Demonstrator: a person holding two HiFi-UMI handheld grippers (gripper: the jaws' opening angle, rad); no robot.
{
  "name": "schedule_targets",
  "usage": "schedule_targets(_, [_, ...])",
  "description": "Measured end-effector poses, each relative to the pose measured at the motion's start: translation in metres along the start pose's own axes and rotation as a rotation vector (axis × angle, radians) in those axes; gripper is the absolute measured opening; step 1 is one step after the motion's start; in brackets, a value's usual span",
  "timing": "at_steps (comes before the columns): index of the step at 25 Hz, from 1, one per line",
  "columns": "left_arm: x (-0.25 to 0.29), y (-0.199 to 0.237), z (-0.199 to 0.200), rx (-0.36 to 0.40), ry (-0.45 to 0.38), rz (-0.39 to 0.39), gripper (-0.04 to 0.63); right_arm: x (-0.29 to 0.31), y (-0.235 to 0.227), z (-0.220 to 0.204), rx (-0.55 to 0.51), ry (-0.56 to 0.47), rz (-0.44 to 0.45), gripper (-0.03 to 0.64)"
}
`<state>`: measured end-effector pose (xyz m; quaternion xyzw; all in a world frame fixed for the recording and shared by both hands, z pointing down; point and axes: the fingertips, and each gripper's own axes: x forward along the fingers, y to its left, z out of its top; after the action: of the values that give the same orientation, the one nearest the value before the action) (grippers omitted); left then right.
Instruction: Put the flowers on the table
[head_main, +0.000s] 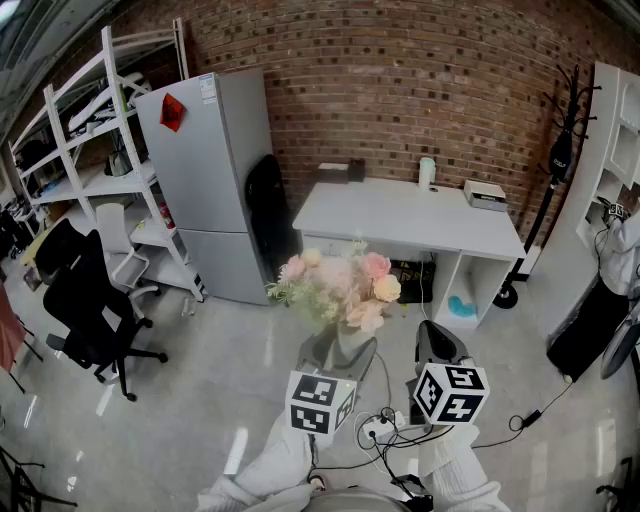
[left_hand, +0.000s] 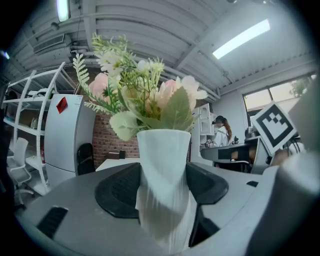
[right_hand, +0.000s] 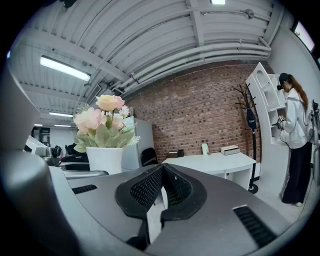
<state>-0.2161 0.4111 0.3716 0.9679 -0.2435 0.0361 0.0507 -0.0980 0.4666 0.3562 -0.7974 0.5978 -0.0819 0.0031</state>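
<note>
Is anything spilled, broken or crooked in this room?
Nothing is spilled or broken. The vase stands upright between the pads of the left gripper, with the flowers all in it. The white table looks tidy. Only the tangle of cables on the floor by the person's feet looks messy.

A white table (head_main: 400, 215) stands against the brick wall, right of centre in the head view. Along its back edge sit a dark box (head_main: 345, 170) at left, a pale upright cylinder (head_main: 428, 172), and a flat white box (head_main: 485, 195) at right. On the grey floor (head_main: 180, 420), bottom centre, lie tangled cables (head_main: 385, 435).
</note>
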Motion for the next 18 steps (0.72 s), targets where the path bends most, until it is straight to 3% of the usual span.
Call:
schedule_targets(9, [0.003,0.004,-0.007,-0.02,0.006,0.019,0.293,0.003,0.0,-0.003,-0.009,0.008,0.018,0.023])
schedule_targets(18, [0.005,0.004,-0.013,-0.04,0.008,0.056,0.293,0.001,-0.006,-0.004,0.047,-0.002,0.07,0.023])
